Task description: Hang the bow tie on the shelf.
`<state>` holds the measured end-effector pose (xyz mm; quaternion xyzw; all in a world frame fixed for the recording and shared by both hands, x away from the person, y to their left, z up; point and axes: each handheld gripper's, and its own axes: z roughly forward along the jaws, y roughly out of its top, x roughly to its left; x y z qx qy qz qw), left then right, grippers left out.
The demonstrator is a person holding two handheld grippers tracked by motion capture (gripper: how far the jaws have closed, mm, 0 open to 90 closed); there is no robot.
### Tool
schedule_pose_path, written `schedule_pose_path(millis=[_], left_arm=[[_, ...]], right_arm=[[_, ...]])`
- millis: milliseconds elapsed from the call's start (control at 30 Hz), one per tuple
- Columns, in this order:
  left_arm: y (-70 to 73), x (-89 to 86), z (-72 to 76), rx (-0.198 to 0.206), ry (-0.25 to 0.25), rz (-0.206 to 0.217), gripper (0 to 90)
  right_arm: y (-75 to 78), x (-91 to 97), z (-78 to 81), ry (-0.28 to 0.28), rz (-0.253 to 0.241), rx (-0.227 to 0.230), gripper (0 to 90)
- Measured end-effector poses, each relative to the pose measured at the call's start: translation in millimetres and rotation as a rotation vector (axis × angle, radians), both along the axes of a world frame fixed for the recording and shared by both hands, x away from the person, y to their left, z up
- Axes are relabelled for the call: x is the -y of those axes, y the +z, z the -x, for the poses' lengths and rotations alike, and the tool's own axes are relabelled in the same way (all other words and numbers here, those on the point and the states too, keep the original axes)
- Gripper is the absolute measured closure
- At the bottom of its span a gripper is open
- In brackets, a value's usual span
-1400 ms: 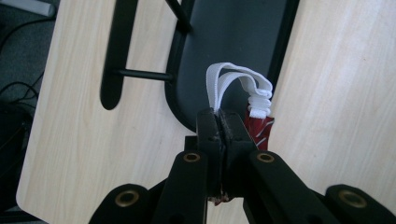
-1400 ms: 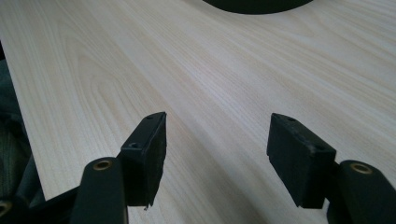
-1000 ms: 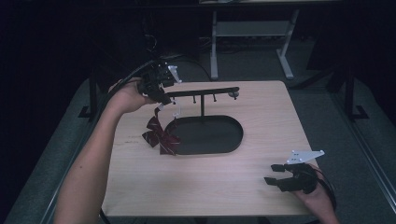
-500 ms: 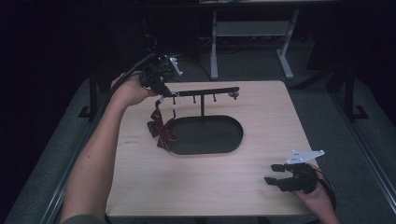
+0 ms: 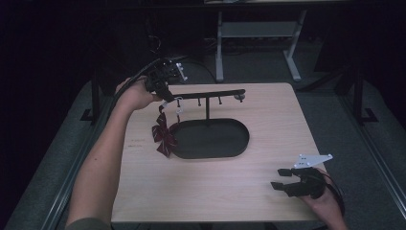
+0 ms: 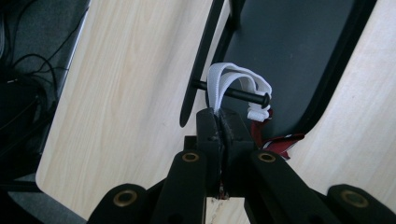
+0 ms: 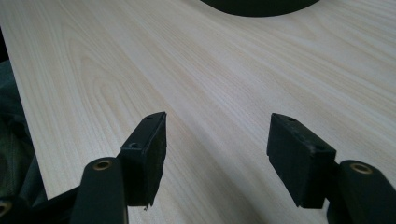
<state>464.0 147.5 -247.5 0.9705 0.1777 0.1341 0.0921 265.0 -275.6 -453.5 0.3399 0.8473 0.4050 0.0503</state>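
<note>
step: hanging bow's white elastic loop [image 6: 238, 81] on rack peg [image 6: 233, 93]
left gripper [image 6: 223, 122]: clenched on loop
loop: seemingly over peg
next: release, withdraw
right gripper [image 7: 217, 140]: released, idle

Dim lab: bare wooden table [image 5: 215, 191], floor cables [image 5: 201, 60], metal stand [image 5: 258, 33].

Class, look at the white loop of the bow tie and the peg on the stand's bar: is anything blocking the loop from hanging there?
Nothing visible does. The white loop already lies over the peg, and the left gripper is shut on its end. The bow tie dangles below the bar.
</note>
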Motion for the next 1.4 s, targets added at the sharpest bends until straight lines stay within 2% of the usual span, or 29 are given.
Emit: schedule_pose_path(millis=[200,767,1200,1400], left_arm=[[-3.6,-1.1,-0.5,-0.009,0.006,-0.014,84.5],[-1.2,-2.9,6.4,-0.013,-0.003,-0.011,81.4],[-5.2,-11.3,15.6,-0.029,-0.003,0.025,78.9],[-3.8,-12.9,20.0,-0.027,-0.007,0.026,77.4]], right_arm=[[0.3,-0.4,0.4,-0.003,-0.001,-0.005,37.3],[0.8,-1.3,1.0,0.001,0.001,-0.001,37.3],[1.0,-1.4,1.1,0.0,0.007,0.0,37.0],[1.3,-1.2,1.4,-0.008,0.006,0.002,36.8]])
